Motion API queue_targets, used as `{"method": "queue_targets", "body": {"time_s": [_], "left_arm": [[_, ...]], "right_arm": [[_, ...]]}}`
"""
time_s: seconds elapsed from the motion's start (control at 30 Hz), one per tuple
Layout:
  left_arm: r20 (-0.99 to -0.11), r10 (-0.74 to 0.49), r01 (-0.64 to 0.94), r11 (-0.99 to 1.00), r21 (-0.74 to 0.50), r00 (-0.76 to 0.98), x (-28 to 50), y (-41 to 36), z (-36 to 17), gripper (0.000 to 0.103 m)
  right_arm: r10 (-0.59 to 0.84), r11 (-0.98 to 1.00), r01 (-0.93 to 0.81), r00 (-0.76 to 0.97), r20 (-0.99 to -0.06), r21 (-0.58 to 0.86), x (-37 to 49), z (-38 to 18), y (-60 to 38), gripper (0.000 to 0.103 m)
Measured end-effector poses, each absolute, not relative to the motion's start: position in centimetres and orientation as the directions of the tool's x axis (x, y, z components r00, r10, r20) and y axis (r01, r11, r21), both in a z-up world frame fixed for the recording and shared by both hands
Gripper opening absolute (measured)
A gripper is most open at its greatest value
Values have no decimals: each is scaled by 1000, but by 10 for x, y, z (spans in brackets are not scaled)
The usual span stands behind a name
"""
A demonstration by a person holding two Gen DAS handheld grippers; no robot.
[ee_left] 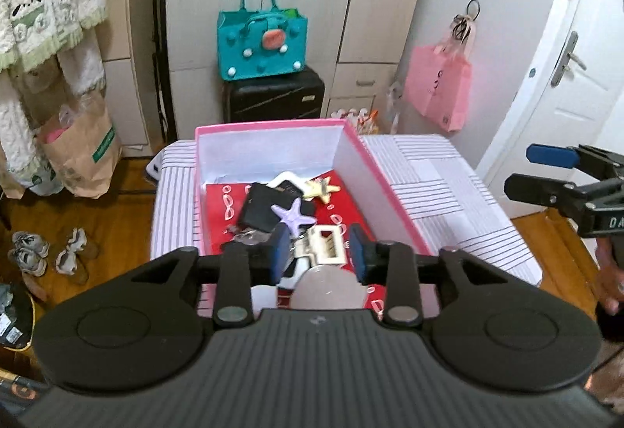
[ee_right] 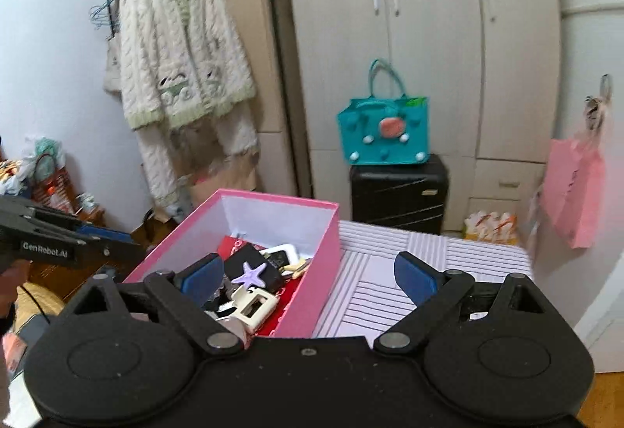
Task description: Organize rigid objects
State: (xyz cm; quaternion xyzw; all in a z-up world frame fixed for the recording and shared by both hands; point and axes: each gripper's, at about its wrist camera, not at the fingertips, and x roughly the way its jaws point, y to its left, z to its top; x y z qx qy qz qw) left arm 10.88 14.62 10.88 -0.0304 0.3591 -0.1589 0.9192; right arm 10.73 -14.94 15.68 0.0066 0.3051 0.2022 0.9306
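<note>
A pink box stands on a striped cloth table. It holds a black wallet, a purple star clip, a yellow star clip, a cream hair claw and other small items on a red lining. My left gripper is open and empty over the box's near end. The box and purple star also show in the right wrist view. My right gripper is wide open and empty above the box's right wall; it also appears in the left wrist view.
A black suitcase with a teal bag stands behind the table. A pink bag hangs on the wardrobe. A paper bag, hanging clothes and shoes are on the left. A door is on the right.
</note>
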Motion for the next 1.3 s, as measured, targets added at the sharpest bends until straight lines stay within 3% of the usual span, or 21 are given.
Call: {"method": "queue_targets", "body": {"time_s": [0.27, 0.47, 0.7, 0.9, 1.07, 1.3], "left_arm": [[-637, -302, 225, 953, -201, 709, 90, 121, 96, 53], [-608, -204, 180, 978, -102, 767, 62, 99, 86, 62], [-622, -222, 178, 975, -133, 751, 42, 86, 75, 75], [-614, -124, 106, 992, -66, 780, 35, 73, 76, 102], [-677, -47, 12, 998, -57, 734, 37, 71, 73, 102], [-644, 37, -45, 999, 4, 764, 23, 65, 70, 102]], "right_arm": [[215, 972, -225, 730, -649, 69, 102, 141, -148, 98], [193, 977, -209, 752, -630, 50, 78, 138, -155, 99], [120, 987, -162, 776, -619, -11, 47, 139, -159, 99], [135, 983, -185, 766, -629, -14, 38, 141, -161, 99], [100, 991, -136, 768, -633, -8, 36, 139, -168, 99], [64, 998, -55, 767, -639, 34, 23, 128, -184, 99]]}}
